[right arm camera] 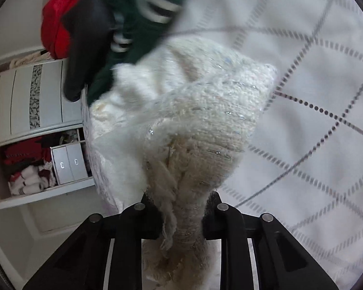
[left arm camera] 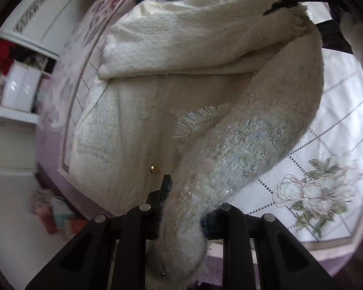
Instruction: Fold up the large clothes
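Note:
A large fluffy cream cardigan point(left arm camera: 176, 55) with sparkly threads lies on the bed. Its sleeve is folded across the body. My left gripper point(left arm camera: 185, 207) is shut on the cardigan's lifted edge, which runs in a long band point(left arm camera: 261, 142) up to my right gripper point(left arm camera: 284, 2) at the top right. In the right wrist view my right gripper point(right arm camera: 181, 205) is shut on a bunched part of the same cardigan point(right arm camera: 205, 120), lifted above the bed. A small gold button point(left arm camera: 153, 168) shows on the cardigan front.
The white quilted bedspread point(right arm camera: 314, 96) with a flower print point(left arm camera: 319, 193) lies under the cardigan. A pile of green, black and red clothes point(right arm camera: 96, 31) sits at the bed's far end. White shelves with folded clothes and boxes point(right arm camera: 36, 164) stand to the left.

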The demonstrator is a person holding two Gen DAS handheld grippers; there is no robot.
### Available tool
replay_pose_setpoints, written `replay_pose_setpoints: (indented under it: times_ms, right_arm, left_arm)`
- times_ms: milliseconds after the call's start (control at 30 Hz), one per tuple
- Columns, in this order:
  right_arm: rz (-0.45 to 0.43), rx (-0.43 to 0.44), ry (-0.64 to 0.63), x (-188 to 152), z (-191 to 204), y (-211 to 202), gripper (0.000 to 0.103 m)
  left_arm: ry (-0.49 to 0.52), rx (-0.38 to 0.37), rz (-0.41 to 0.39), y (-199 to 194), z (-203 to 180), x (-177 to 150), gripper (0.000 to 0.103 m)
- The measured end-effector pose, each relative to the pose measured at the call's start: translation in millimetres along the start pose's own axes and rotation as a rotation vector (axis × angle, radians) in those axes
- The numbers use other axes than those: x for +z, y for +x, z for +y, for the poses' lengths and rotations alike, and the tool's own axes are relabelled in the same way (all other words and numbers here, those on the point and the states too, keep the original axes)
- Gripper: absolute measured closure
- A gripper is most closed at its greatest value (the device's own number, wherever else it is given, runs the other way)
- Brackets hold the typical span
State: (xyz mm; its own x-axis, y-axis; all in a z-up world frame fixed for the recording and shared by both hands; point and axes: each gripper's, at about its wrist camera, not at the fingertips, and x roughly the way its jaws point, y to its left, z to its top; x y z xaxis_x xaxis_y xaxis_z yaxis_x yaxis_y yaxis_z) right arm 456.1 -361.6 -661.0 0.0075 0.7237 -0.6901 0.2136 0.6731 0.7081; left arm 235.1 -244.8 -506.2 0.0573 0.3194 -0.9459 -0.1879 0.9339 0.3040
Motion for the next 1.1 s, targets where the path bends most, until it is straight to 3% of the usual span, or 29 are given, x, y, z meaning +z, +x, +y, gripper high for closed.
replay_pose_setpoints:
  times_ms: [133,267,367,500,567,600,633,700,733,767,833,900,1100]
  right_arm:
    - [-0.049,-0.087,-0.095,-25,85,-23,0.079]
    - [-0.072,-0.175,-0.179,-46,192,-3,0.08]
    - [-0.064,-0.245,-0.24,-59,262,35,0.08]
    - [-0.008,-0.377,-0.294,-70,328,122,0.08]
    - [0.024,-0.448,-0.316,-72,346,169,0.078]
    - [0.059,-0.489,-0.33,-71,352,199,0.072]
    - [0.105,-0.512,-0.34,-68,355,228,0.058]
    - [0.2,-0.526,-0.347,-73,350,262,0.043]
    - [0.225,-0.511,-0.358,-78,358,272,0.036]
    - [0.229,-0.483,-0.374,-81,361,273,0.033]
    - [0.241,-0.392,-0.413,-91,377,263,0.032]
    - [0.204,-0.355,-0.404,-91,378,245,0.032]
    - [-0.024,-0.417,-0.301,-68,347,164,0.033]
  left_arm:
    - [-0.055,-0.11,-0.024,-18,66,1,0.084]
    - [-0.162,-0.181,-0.026,-20,147,6,0.084]
    - [-0.239,-0.227,0.009,4,205,12,0.083]
    - [-0.351,-0.318,0.086,60,273,14,0.08]
    - [-0.429,-0.379,0.136,95,304,9,0.074]
    - [-0.469,-0.403,0.157,111,316,6,0.074]
    - [-0.52,-0.458,0.183,130,333,1,0.071]
    - [-0.602,-0.505,0.202,150,358,-8,0.059]
    - [-0.644,-0.516,0.191,156,373,-13,0.038]
    - [-0.669,-0.532,0.179,158,382,-17,0.022]
    - [-0.715,-0.565,0.144,158,398,-21,0.02]
    - [-0.719,-0.565,0.127,156,401,-20,0.02]
    - [-0.591,-0.475,0.135,171,370,15,0.02]
